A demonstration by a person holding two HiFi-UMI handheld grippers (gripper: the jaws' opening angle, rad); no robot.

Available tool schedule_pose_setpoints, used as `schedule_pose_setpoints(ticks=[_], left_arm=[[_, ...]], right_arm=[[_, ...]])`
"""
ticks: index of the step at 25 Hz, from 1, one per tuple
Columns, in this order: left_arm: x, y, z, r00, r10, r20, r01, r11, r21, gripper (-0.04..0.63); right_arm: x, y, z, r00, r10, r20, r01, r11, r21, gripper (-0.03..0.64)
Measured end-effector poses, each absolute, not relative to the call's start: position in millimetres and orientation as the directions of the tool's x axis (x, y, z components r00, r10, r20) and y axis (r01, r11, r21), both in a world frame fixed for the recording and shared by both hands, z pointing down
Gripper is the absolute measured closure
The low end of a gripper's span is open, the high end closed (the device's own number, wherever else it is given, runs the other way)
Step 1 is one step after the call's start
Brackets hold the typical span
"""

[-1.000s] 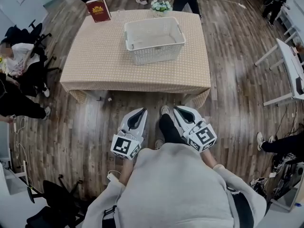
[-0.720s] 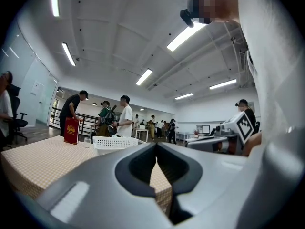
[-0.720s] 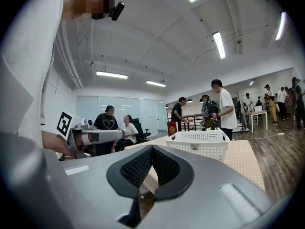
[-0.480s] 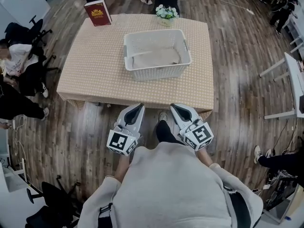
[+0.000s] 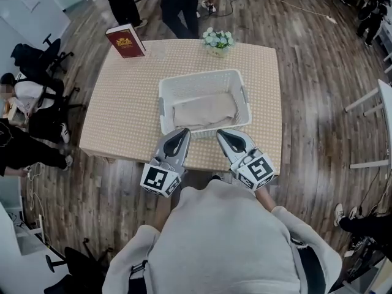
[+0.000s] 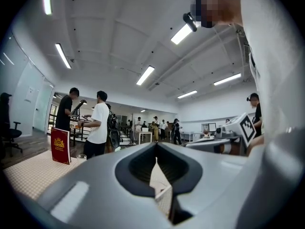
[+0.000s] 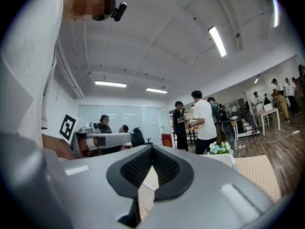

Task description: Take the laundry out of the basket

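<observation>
This is an open-plan office or lab hall. Long strip lights point(image 6: 147, 74) run across a high white ceiling point(image 6: 109, 27), and the floor point(image 5: 306, 72) is wood plank. Black swivel chairs point(image 5: 38, 51) stand at the left and a white desk point(image 5: 386, 121) at the right edge. Glass partitions point(image 7: 143, 118) close off the far side. Several people point(image 6: 97, 123) stand about or sit at workstations. In the middle is a worktop point(image 5: 122, 121) under a checked cloth, with a book point(image 5: 125, 41) and flowers point(image 5: 218, 40).
</observation>
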State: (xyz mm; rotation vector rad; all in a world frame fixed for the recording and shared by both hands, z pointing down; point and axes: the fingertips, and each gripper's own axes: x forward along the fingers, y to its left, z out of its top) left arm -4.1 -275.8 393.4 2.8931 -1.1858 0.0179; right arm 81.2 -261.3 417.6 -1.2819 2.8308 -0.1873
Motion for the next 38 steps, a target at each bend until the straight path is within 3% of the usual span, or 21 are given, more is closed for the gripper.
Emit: schedule_pose_setpoints(ticks=[13,32,38], left_arm=[[-26,-338,397,0.660,-0.750,0.037,-0.751,-0.660,0.023,0.584],[-111,-381,437,0.621,-0.781,0.064,-0.782,-0.614,0.102,0.584],[-118,-397,448,0.627,-0.776,0.072,-0.776,-0.615,0.140,0.584]], right_arm=[[78,-336,412,-0.676,-0.737,0.021,-0.732,0.668,-0.137,0.620],[74,-360,473,-0.531,-0.820,0.212,-0.842,0.484,-0.237,0.620],[72,-378,476,-0.486,-0.815,0.315,-0.860,0.510,-0.005,0.620]])
